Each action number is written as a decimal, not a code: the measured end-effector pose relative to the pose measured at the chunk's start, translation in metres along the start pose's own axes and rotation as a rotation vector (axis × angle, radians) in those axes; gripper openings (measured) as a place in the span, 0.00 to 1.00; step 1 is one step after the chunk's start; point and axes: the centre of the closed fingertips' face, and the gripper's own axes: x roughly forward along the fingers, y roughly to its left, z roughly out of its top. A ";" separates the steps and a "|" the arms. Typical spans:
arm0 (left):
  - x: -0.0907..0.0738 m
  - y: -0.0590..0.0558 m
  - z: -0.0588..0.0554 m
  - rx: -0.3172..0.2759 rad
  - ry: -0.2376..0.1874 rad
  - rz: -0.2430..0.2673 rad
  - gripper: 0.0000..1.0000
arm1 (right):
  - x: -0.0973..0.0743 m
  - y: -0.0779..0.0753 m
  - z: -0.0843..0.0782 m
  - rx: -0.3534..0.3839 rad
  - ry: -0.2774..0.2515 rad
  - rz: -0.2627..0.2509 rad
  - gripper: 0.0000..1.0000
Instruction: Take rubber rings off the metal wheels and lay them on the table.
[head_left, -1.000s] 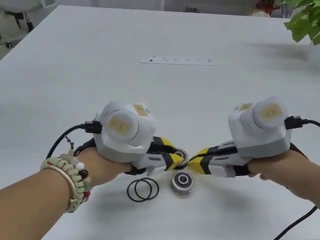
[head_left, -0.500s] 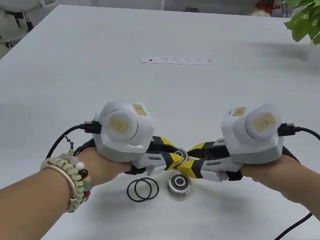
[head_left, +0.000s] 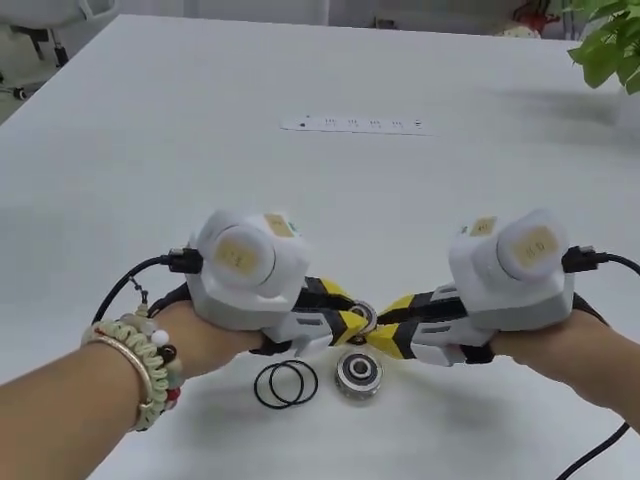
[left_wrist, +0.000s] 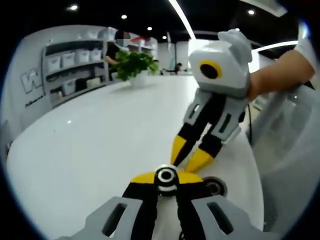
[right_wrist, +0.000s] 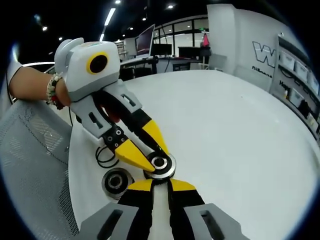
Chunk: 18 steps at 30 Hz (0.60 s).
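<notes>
A white power strip (head_left: 358, 124) lies far across the white table (head_left: 150, 170); a leafy plant (head_left: 605, 45) stands far right.

Broad white table (head_left: 150, 150) with a white power strip (head_left: 358, 124), leafy green plant (left_wrist: 134, 64) at its far edge, wall shelving with storage bins (left_wrist: 75, 62), dark ceiling with strip lights (left_wrist: 181, 17), desk monitors (right_wrist: 150, 42), grey mesh chair (right_wrist: 35, 160)
</notes>
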 end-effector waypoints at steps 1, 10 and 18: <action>0.000 0.000 0.000 -0.001 0.000 0.000 0.14 | 0.000 0.000 0.000 0.010 -0.004 0.004 0.06; 0.000 0.000 0.000 -0.003 0.000 0.003 0.14 | -0.001 -0.002 0.000 -0.031 0.009 -0.018 0.02; -0.001 0.000 -0.001 -0.001 0.003 0.004 0.14 | -0.004 -0.009 0.001 0.114 0.008 -0.054 0.00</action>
